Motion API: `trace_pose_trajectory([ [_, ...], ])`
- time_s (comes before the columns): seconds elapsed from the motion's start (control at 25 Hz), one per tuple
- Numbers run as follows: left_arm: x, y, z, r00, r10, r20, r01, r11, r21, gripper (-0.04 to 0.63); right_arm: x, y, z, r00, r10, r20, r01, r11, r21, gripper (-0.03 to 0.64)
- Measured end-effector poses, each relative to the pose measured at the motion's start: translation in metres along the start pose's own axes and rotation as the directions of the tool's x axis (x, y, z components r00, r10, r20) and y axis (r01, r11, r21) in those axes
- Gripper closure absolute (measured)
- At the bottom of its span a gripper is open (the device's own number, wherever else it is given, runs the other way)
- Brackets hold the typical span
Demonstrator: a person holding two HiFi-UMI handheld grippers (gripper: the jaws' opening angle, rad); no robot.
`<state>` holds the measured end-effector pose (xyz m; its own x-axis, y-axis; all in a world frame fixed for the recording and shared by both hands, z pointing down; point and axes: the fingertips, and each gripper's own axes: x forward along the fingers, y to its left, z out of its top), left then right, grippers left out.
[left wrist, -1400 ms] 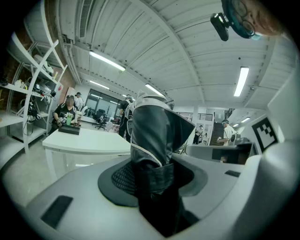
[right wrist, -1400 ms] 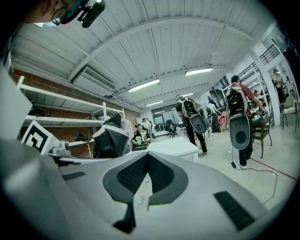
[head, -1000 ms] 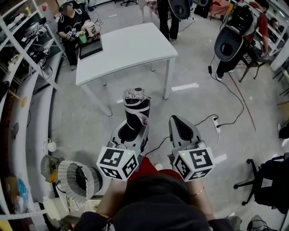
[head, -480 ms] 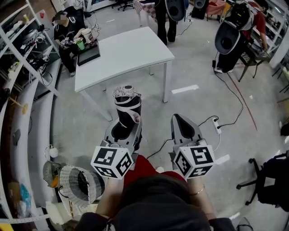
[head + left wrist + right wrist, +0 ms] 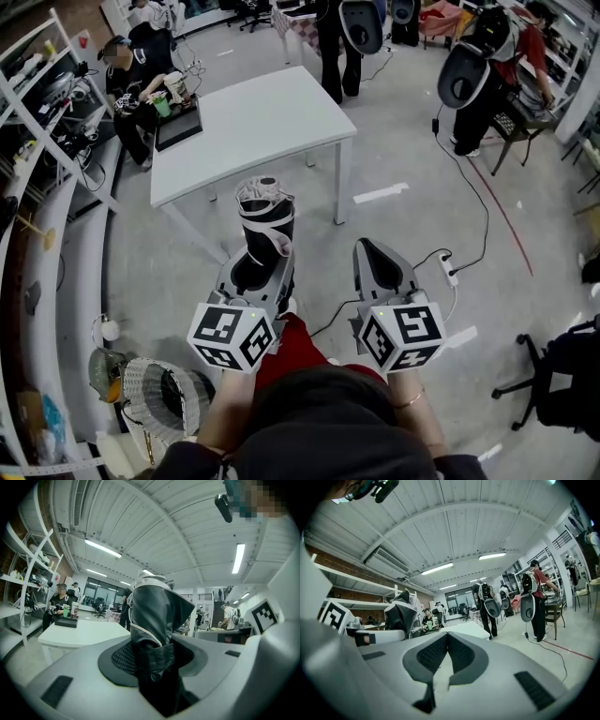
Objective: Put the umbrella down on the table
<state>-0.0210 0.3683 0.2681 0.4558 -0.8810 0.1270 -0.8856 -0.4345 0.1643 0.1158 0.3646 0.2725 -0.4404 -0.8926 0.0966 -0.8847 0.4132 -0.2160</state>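
A folded black umbrella (image 5: 263, 223) with white trim stands nearly upright between the jaws of my left gripper (image 5: 259, 266), which is shut on its lower part. In the left gripper view the umbrella (image 5: 154, 616) fills the middle, clamped between the pads of the left gripper (image 5: 157, 665). My right gripper (image 5: 373, 255) hangs beside it on the right, shut with nothing in it; its pads meet at the tip in the right gripper view, where the right gripper (image 5: 447, 639) faces the white table (image 5: 461, 629). The white table (image 5: 262, 112) stands ahead over the grey floor, beyond both grippers.
A black laptop (image 5: 177, 124) and cups lie at the table's far left corner, where a person (image 5: 131, 66) sits. People with large backpacks (image 5: 466, 73) stand behind. Shelving (image 5: 37, 141) lines the left. A wire basket (image 5: 164, 394), a power strip (image 5: 448, 272) and a chair (image 5: 553, 375) are on the floor.
Both grippers have moved forward with the umbrella, so the table lies nearer in the head view. The left grip on the umbrella is unchanged, and the right jaws stay shut.
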Motion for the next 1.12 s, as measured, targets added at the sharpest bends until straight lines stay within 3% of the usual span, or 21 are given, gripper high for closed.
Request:
trace_pose_trajectory([
  [0.4,0.058,0.039,0.007,1.000,-0.026,-0.010,0.026,1.000,-0.017,0.410,0.052,-0.022,0.003,0.999,-0.047,-0.008,0.047,0.999,0.007,0.598],
  [1.12,0.166,0.196,0.024,0.997,-0.021,-0.071,0.015,0.997,-0.080,0.410,0.251,-0.017,0.000,0.995,-0.049,-0.085,0.051,0.998,0.021,0.598],
])
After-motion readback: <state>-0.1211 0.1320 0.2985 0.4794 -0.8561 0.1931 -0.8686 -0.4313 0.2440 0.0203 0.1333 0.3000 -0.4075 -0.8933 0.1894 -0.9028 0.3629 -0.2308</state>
